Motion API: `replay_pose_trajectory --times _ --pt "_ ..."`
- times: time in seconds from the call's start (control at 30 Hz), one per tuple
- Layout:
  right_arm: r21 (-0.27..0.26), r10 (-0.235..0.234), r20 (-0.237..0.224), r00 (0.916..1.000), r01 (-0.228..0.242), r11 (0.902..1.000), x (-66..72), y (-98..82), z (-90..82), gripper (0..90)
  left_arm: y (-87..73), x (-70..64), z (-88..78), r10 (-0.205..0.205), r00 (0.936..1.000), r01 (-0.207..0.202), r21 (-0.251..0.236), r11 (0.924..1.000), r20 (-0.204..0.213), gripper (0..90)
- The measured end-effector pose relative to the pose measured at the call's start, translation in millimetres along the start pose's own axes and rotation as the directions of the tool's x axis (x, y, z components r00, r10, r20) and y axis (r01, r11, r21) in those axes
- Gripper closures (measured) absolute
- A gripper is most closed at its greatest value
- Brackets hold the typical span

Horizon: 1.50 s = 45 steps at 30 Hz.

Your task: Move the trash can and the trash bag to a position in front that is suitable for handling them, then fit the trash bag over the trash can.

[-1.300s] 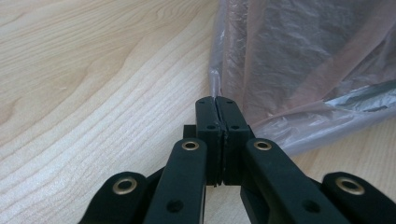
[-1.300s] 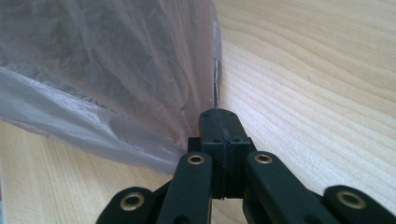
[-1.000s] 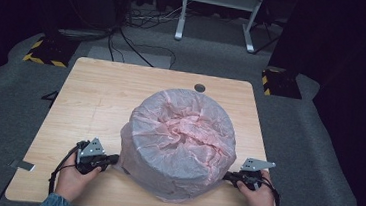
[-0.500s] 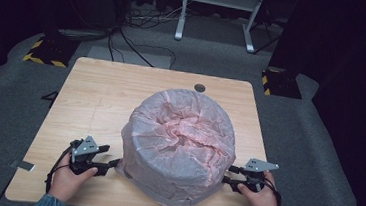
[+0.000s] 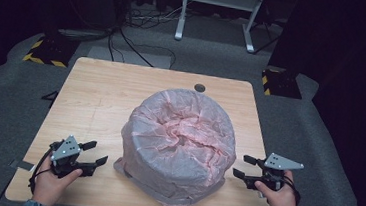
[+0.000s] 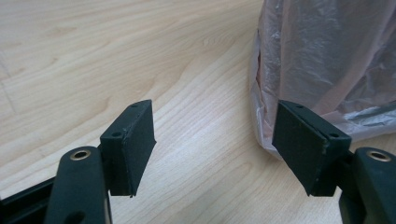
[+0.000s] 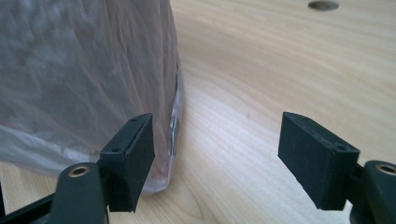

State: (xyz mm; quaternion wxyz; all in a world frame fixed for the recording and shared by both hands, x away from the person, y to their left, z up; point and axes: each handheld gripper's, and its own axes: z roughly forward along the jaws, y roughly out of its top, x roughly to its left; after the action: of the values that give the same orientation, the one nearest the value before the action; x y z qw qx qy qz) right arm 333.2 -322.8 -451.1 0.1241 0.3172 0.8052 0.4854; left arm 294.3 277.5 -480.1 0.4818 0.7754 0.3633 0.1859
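Note:
A tall round tub wrapped in a crinkled pink plastic bag (image 5: 180, 140) stands on the wooden table (image 5: 101, 96), toward its near edge. My left gripper (image 5: 94, 153) hovers just left of the bag's foot, and its jaws have just been opening with nothing between them. In the left gripper view the left gripper (image 6: 215, 137) stands open over bare wood, with the bag (image 6: 327, 51) to its right. My right gripper (image 5: 241, 167) is just right of the bag and has likewise been opening, empty. In the right gripper view the right gripper (image 7: 217, 142) is open beside the bag (image 7: 84, 70).
A round cable hole (image 5: 200, 88) sits near the table's far edge, and the same cable hole (image 7: 323, 5) shows in the right gripper view. A white metal stand (image 5: 219, 6) and cables lie on the grey floor beyond. The table's left half is bare wood.
Both grippers were shut at the bag's lower edge. They have opened and drawn outward from the bag, the left to the left, the right to the right and up.

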Motion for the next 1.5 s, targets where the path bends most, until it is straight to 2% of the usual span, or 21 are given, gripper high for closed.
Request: replay_pose_trajectory --times 0.1,0.3,0.4,0.53,0.6,0.8,0.97,1.1,1.27,1.5 --pt "-0.017 -0.010 0.000 0.9999 0.010 0.9998 0.3 11.1 -5.9 26.0 -1.0 0.4 -6.4 0.009 0.9999 -0.009 -0.006 0.9999 -0.007 30.9" --pt "-0.057 -0.040 0.009 0.9992 0.040 0.9976 3.3 38.3 -17.9 23.2 -6.0 0.4 -15.9 -0.003 0.9998 0.003 -0.007 1.0000 -0.020 30.9" --pt "-0.065 -0.047 0.001 0.9989 0.047 0.9968 5.3 52.0 -22.9 22.0 -9.6 0.9 -19.5 -0.026 0.9996 0.025 -0.015 0.9996 -0.011 30.9" --pt "-0.079 -0.061 -0.001 0.9981 0.061 0.9950 9.1 71.1 -31.0 21.7 -12.3 1.8 -23.0 -0.007 0.9991 0.007 0.008 0.9999 -0.041 30.9" --pt "-0.087 -0.075 -0.004 0.9971 0.075 0.9934 12.3 81.6 -36.0 24.2 -13.4 2.2 -23.3 -0.013 0.9991 0.013 0.007 0.9999 -0.040 30.8" --pt "-0.114 -0.111 -0.018 0.9937 0.108 0.9877 23.4 110.5 -48.5 23.7 -16.7 2.5 -25.2 -0.006 0.9991 0.007 0.021 0.9998 -0.042 30.7" --pt "-0.126 -0.108 -0.038 0.9934 0.102 0.9867 30.7 127.5 -53.4 23.4 -19.3 3.6 -25.9 -0.013 0.9990 0.014 0.028 0.9995 -0.043 30.7" --pt "-0.167 -0.092 -0.056 0.9941 0.082 0.9825 34.4 139.4 -58.4 24.2 -19.3 5.3 -21.7 -0.012 0.9994 0.013 0.030 0.9995 -0.033 30.3" --pt "-0.190 -0.085 -0.068 0.9940 0.071 0.9792 40.0 150.0 -63.3 24.2 -20.0 3.6 -18.4 -0.011 0.9996 0.012 0.038 0.9992 -0.025 30.3" --pt "-0.223 -0.084 -0.097 0.9917 0.060 0.9731 45.7 164.1 -66.8 24.0 -19.8 6.6 -21.0 -0.020 0.9984 0.021 0.024 0.9995 -0.052 29.6"
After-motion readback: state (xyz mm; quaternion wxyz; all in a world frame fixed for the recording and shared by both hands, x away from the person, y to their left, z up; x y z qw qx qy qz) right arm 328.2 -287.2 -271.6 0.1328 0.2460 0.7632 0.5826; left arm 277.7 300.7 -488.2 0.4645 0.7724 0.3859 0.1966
